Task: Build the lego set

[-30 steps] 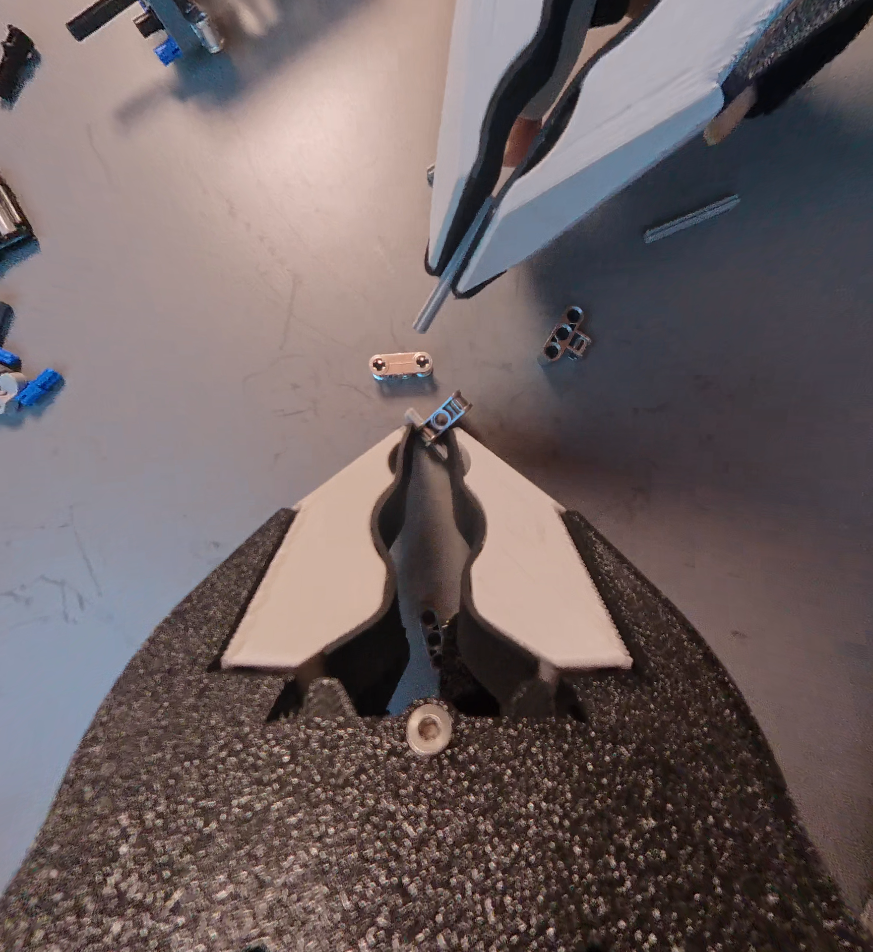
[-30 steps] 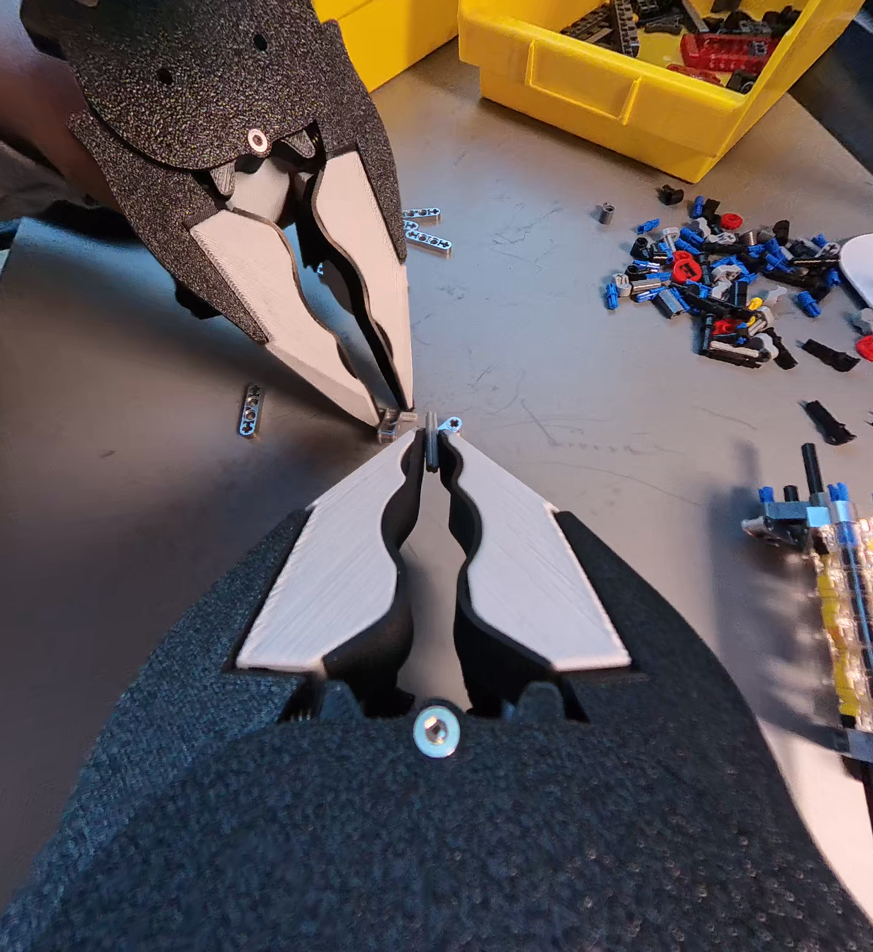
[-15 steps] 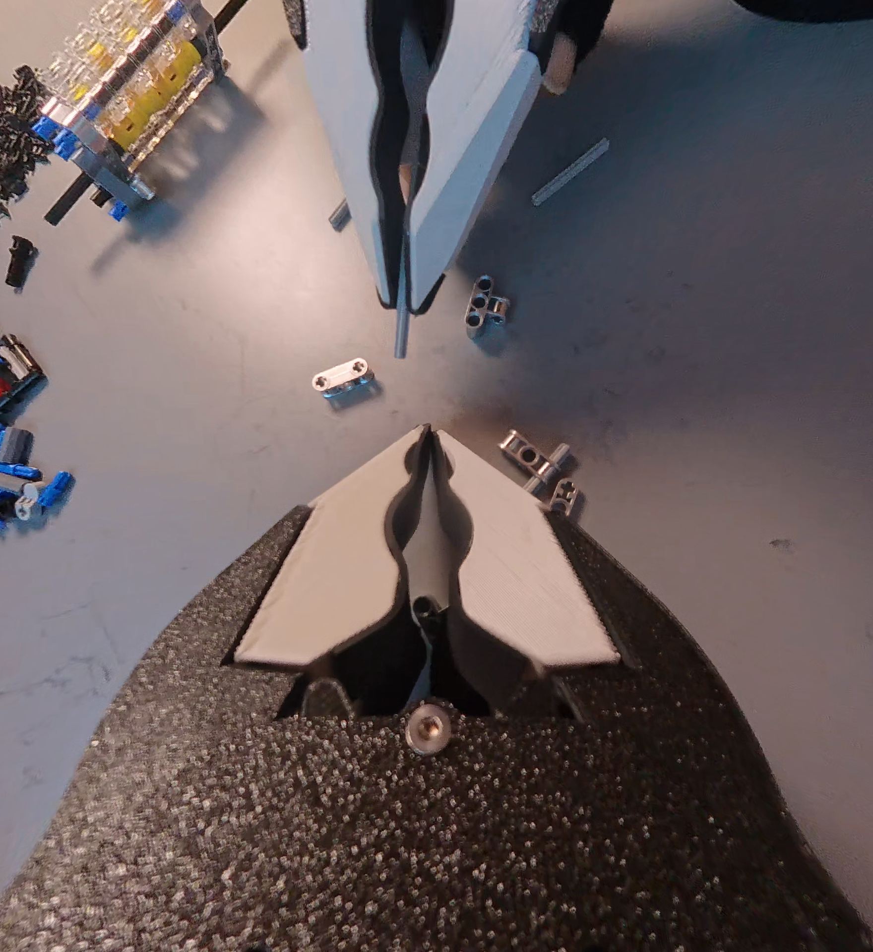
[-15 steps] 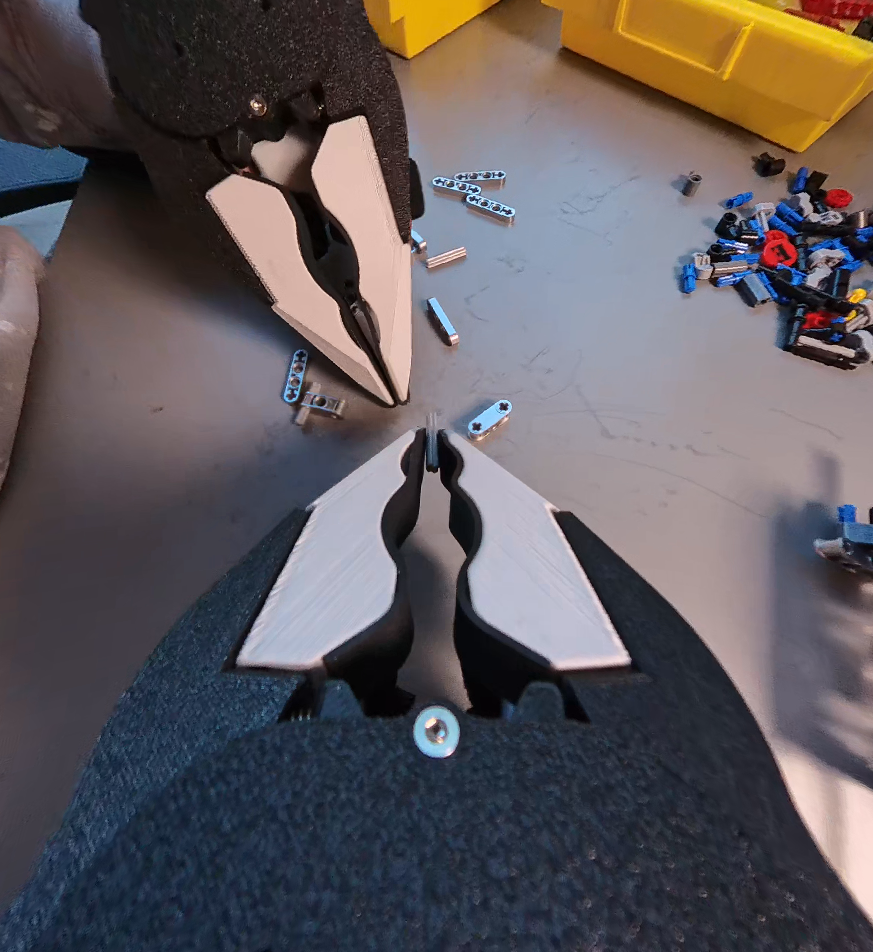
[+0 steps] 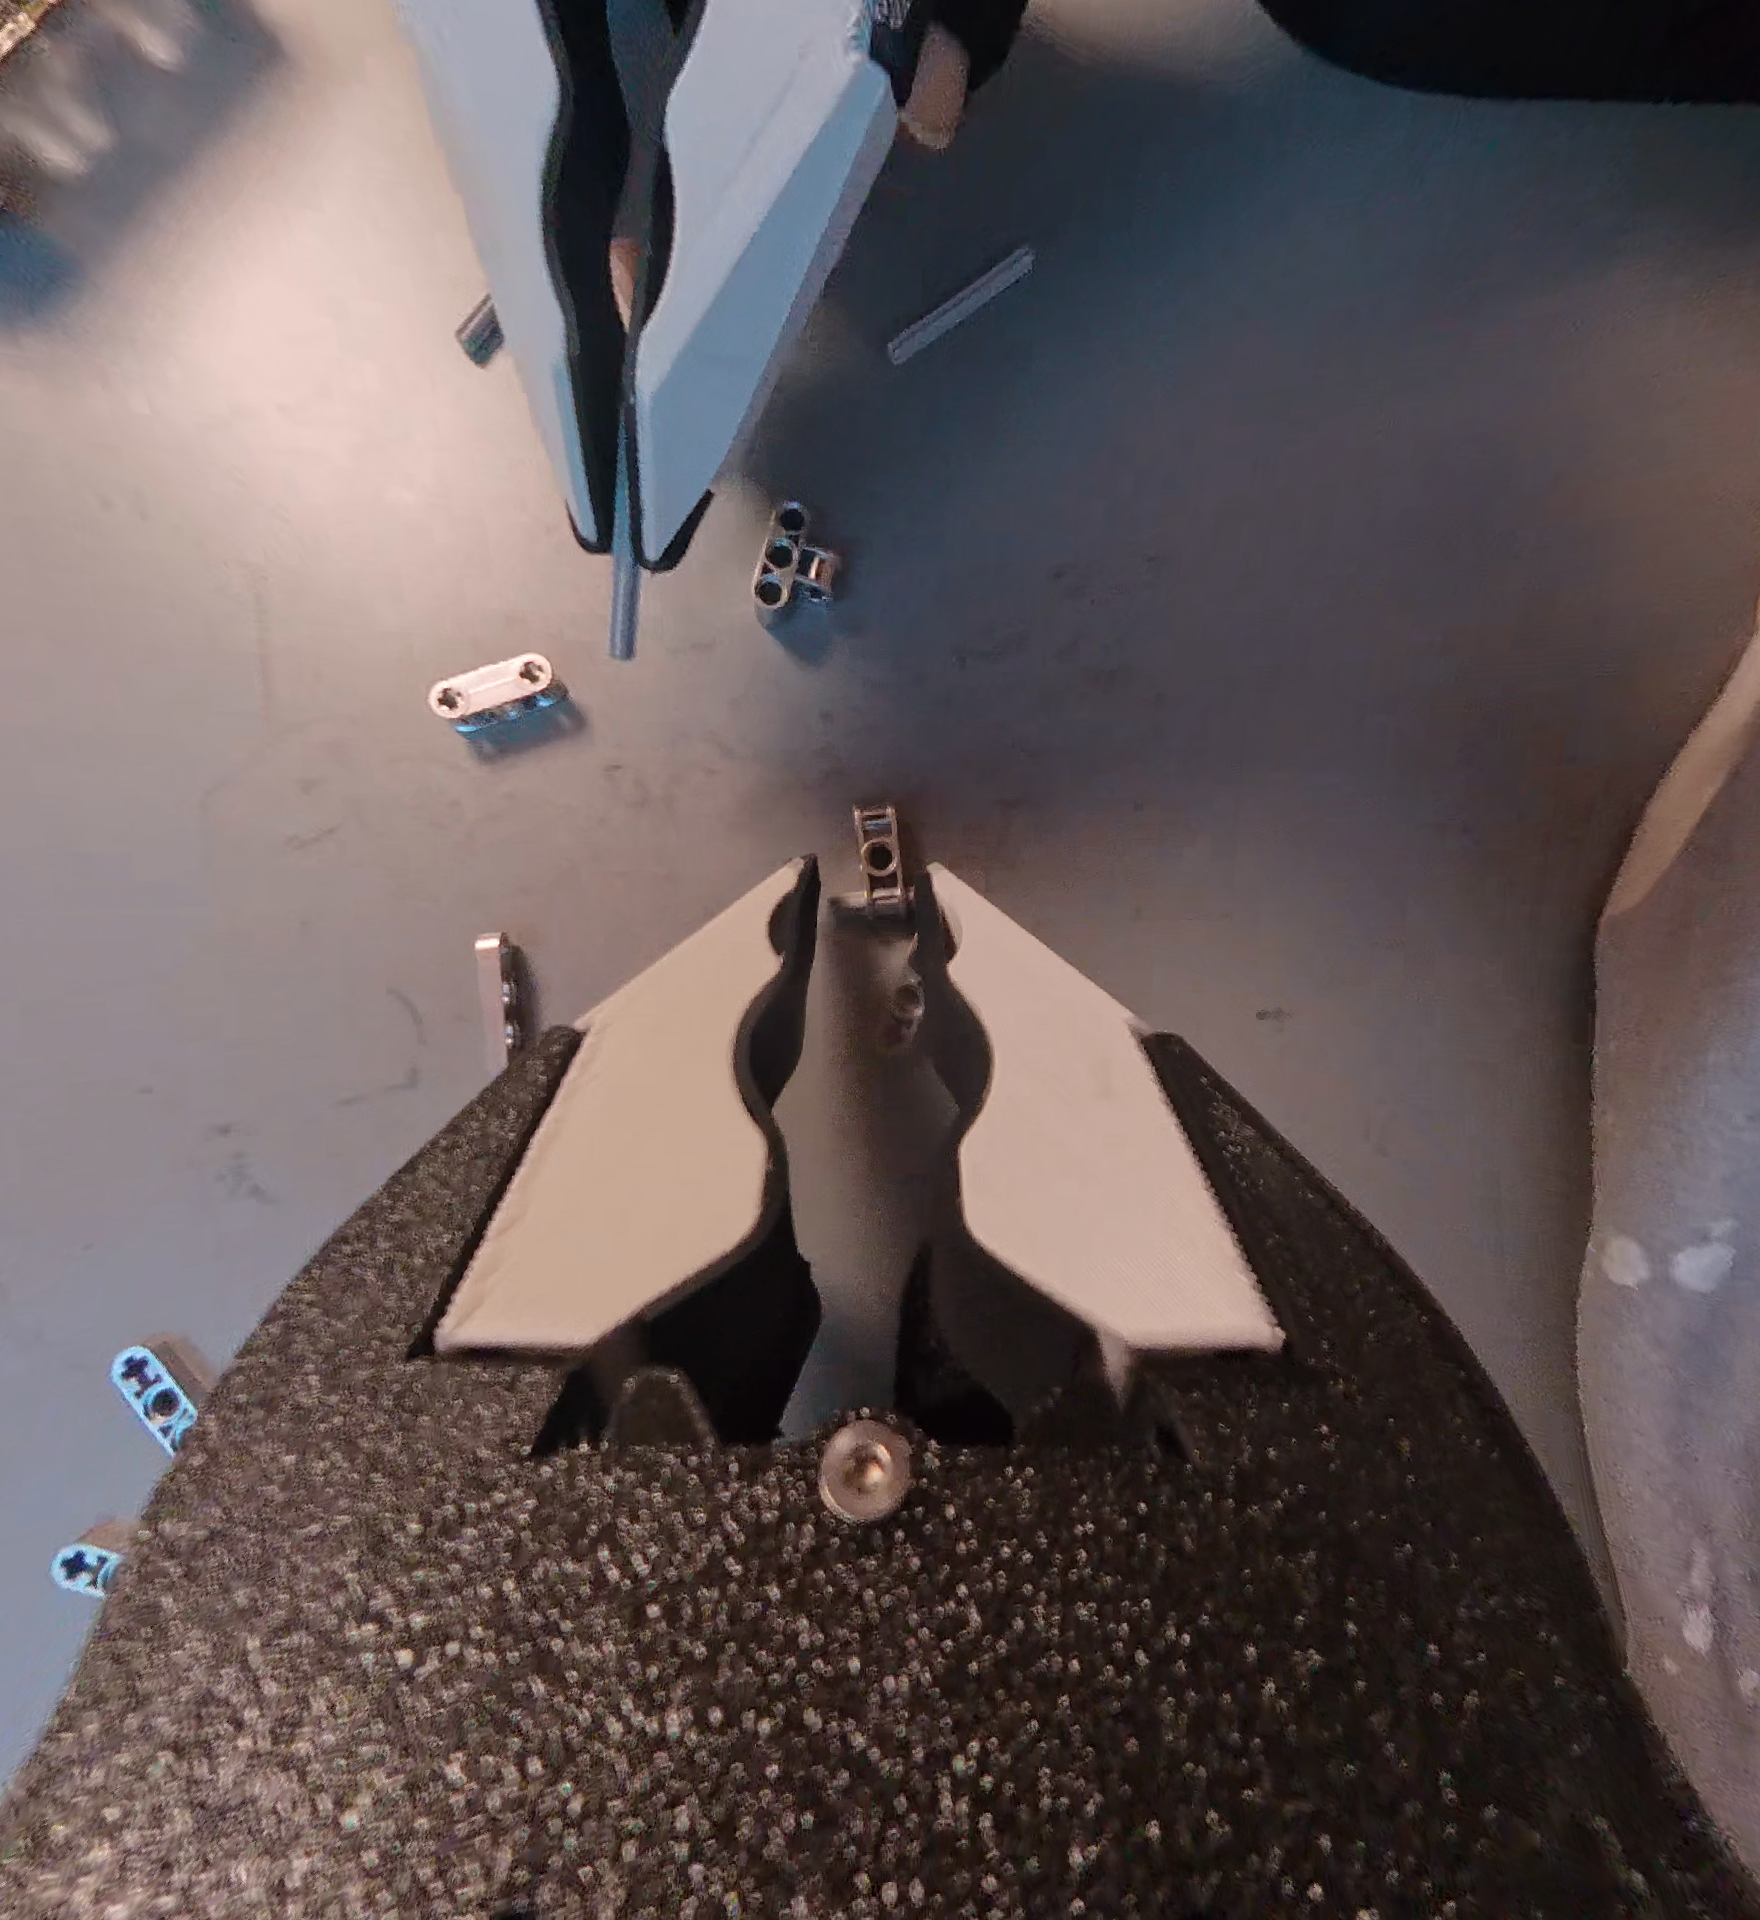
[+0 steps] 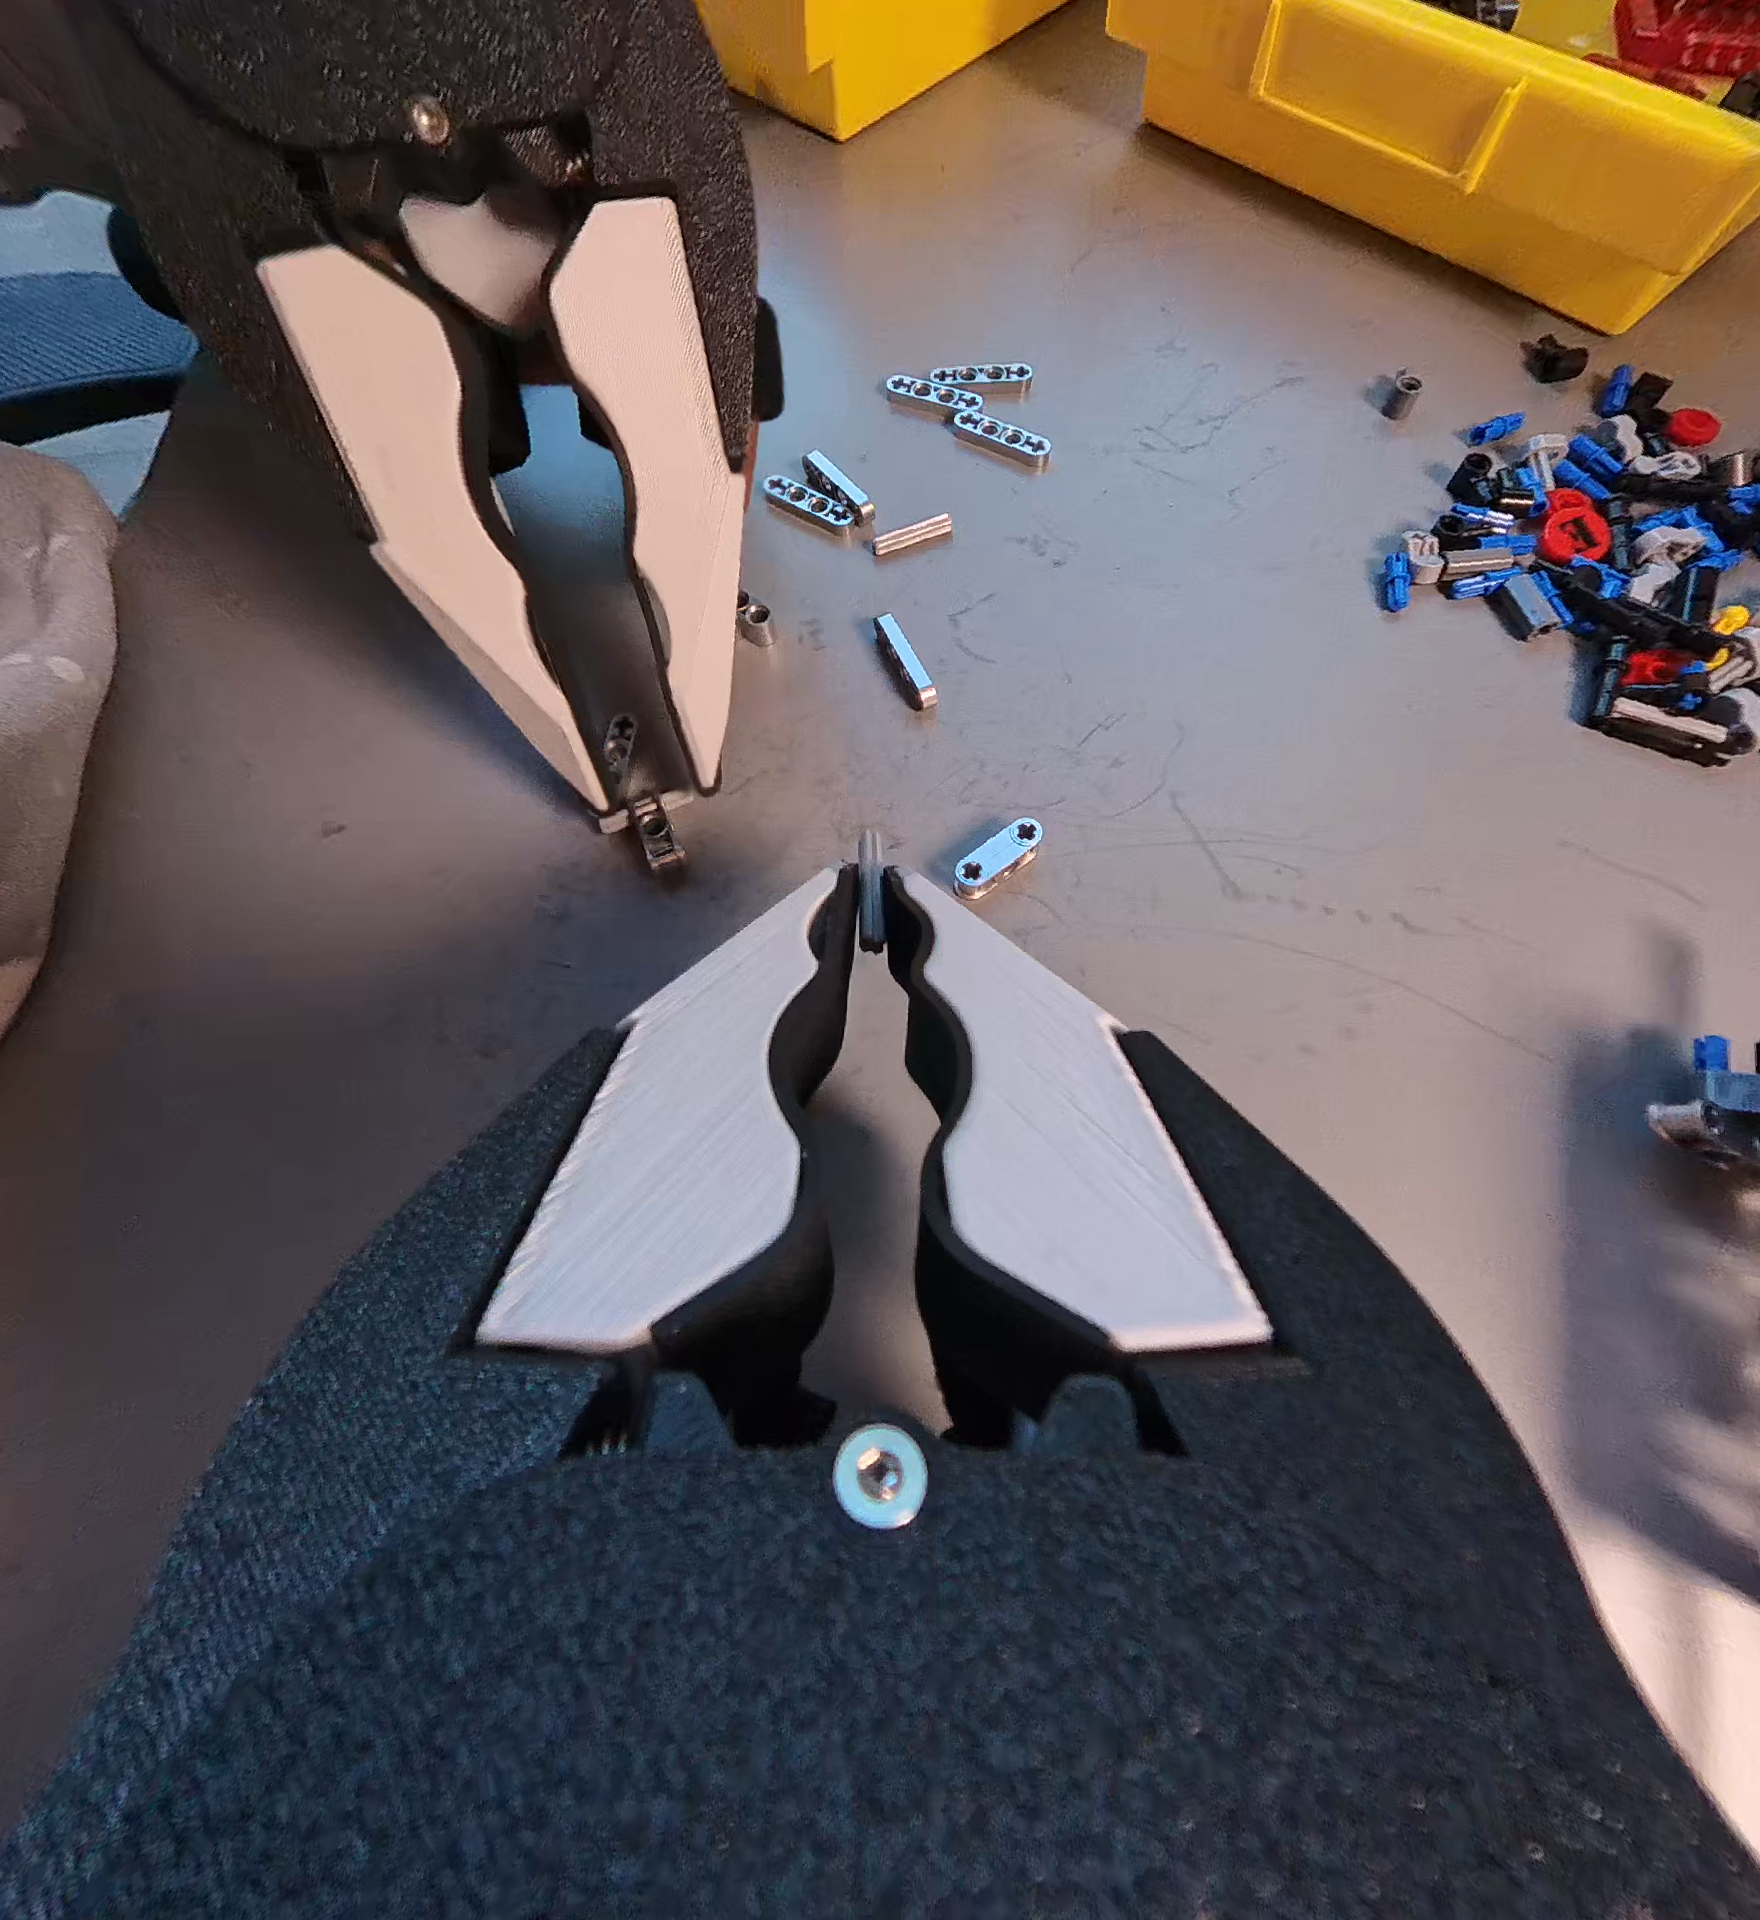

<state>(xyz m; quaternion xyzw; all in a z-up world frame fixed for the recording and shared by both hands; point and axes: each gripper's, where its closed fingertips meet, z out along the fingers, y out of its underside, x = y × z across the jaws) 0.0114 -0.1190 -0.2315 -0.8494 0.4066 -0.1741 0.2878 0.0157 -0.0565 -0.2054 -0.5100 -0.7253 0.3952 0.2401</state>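
Left gripper (image 5: 863, 883) spread apart, right gripper (image 6: 868, 883) pinched together, tips angled toward each other.

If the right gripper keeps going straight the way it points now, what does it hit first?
Most likely the bare table: the right gripper points down at it, shut on a grey axle whose tip leads. The short grey two-hole beam lies just right of that line. Depth is uncertain.

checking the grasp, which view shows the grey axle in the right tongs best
The left wrist view: the grey axle shows side-on, sticking out below the shut right tongs. The right wrist view shows only its end pinched at the tips, seen lengthwise.
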